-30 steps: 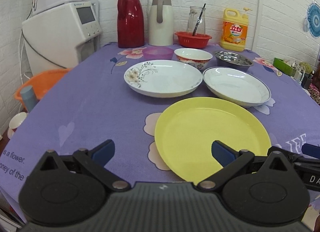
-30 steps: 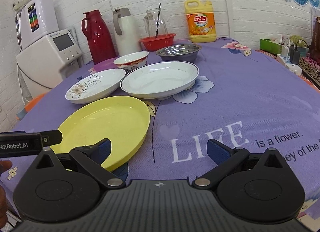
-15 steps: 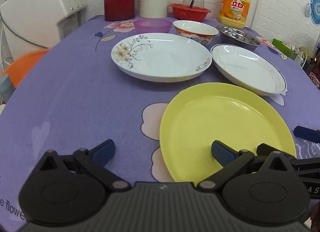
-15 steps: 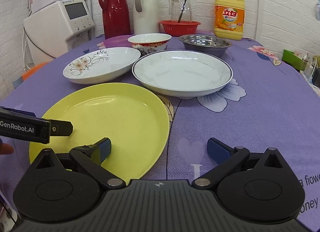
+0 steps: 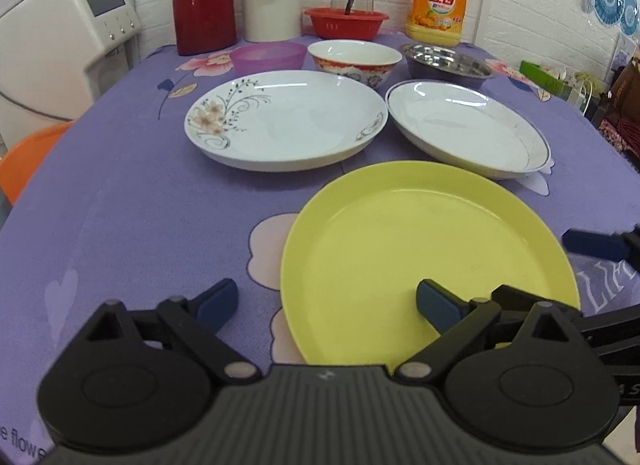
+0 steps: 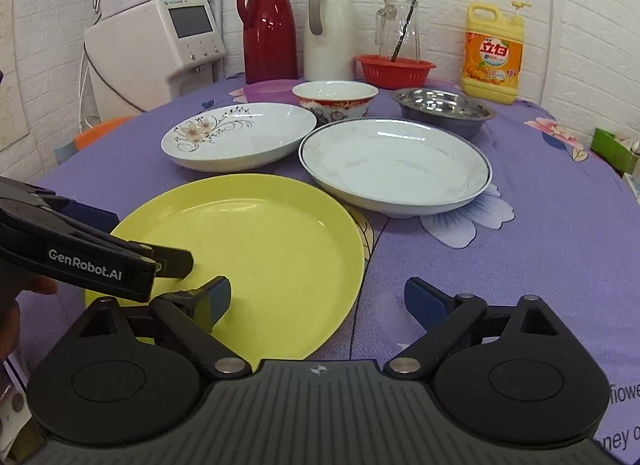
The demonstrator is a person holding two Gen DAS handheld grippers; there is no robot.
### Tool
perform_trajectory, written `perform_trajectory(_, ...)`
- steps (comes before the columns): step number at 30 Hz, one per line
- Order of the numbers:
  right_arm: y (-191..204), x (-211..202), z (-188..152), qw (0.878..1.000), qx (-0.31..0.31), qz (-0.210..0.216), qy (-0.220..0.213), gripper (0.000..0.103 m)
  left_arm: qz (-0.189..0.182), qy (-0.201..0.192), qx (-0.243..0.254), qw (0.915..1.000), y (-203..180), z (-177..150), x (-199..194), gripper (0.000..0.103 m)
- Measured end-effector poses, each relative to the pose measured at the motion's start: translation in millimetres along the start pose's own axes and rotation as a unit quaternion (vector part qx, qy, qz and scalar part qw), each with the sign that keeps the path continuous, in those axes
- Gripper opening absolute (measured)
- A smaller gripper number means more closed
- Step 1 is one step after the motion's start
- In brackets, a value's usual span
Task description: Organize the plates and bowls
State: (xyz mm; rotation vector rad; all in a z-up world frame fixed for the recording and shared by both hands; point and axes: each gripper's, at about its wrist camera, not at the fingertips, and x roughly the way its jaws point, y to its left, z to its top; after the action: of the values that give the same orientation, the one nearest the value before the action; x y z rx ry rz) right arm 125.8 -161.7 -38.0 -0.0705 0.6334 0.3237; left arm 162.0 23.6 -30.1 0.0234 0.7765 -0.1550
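A yellow plate (image 5: 420, 249) (image 6: 260, 249) lies nearest on the purple tablecloth. Behind it sit a flowered white plate (image 5: 284, 117) (image 6: 240, 137) and a blue-rimmed white plate (image 5: 468, 125) (image 6: 396, 161). Further back stand a purple bowl (image 5: 266, 57), a red-patterned bowl (image 5: 354, 59) (image 6: 334, 99) and a steel bowl (image 5: 446, 65) (image 6: 442, 105). My left gripper (image 5: 326, 303) is open, its jaws straddling the yellow plate's near left rim. My right gripper (image 6: 318, 301) is open, straddling that plate's near right rim. Both hold nothing.
At the back stand a red thermos (image 6: 270, 25), a white jug (image 6: 330, 25), a red basket (image 6: 394, 69) with a glass pitcher, and a yellow detergent bottle (image 6: 494, 53). A white appliance (image 6: 160, 49) stands at the left. The tablecloth edge drops off left, over an orange basin (image 5: 24, 161).
Both grippers have moved forward and lower toward the yellow plate, so it looks nearer. Both stay open. No dish has moved.
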Motion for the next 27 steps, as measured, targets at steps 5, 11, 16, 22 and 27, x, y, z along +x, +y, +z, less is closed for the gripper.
perform_trajectory(5,5,-1,-1,1.000,0.002,0.007,-0.010,0.096,-0.018,-0.014,0.005,0.9997,-7,-1,-5,0.068)
perform_trajectory(11,13,-4,3,1.000,0.017,0.016,-0.016,0.096,-0.012,-0.014,-0.017,0.9997,3,-1,-16,0.057)
perform_trajectory(16,43,3,8,0.998,-0.001,0.057,-0.016,0.097,0.029,-0.015,-0.033,0.9989,32,-8,-36,0.057)
perform_trajectory(22,74,23,20,0.995,-0.025,0.092,-0.009,0.102,0.061,-0.015,-0.065,0.9959,64,-14,-40,0.056)
perform_trajectory(27,72,28,18,0.997,-0.024,0.079,0.001,0.103,0.036,-0.013,-0.073,0.9966,66,-17,-28,0.057)
